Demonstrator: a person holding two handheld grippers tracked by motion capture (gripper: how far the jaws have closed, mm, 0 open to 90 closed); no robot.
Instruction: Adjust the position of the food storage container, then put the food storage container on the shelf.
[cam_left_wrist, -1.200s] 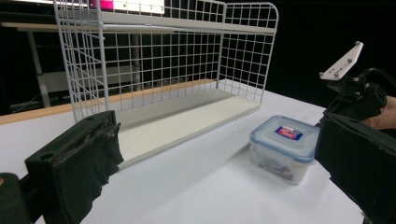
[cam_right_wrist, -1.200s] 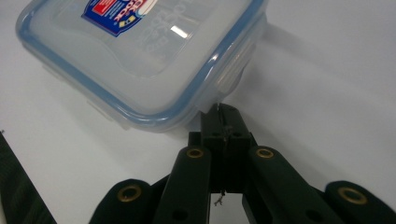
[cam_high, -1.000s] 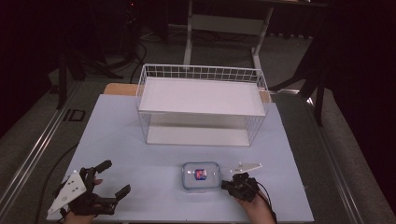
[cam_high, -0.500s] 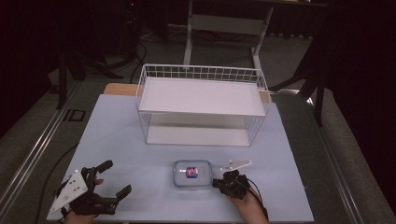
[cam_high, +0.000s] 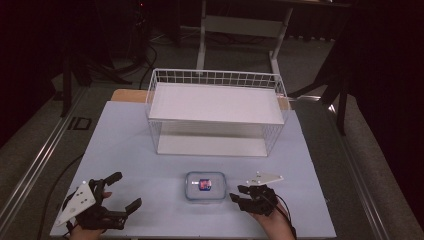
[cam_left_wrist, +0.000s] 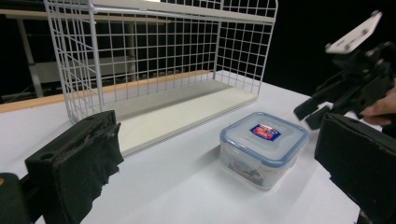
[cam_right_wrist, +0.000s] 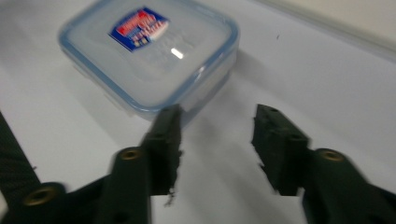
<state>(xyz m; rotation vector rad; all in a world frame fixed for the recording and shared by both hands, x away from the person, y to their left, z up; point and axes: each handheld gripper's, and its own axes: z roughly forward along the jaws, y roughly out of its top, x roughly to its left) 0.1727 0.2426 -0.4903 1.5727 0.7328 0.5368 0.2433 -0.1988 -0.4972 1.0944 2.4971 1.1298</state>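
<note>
Right claw (cam_high: 241, 194), whose jaws have just been opening and are parted with nothing between them, is held just beside the square clear plastic container with a blue-rimmed lid (cam_high: 205, 185) on the pale surface (cam_high: 125, 150), so the box could be knocked aside if one jaw tip is caught on the rim.

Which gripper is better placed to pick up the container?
Right. The right gripper sits beside the container, jaws open and aimed at it. The left gripper rests farther off.

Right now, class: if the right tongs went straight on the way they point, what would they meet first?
Probably the lidded plastic container: the open right tongs aim at its near corner, nothing between.
</note>
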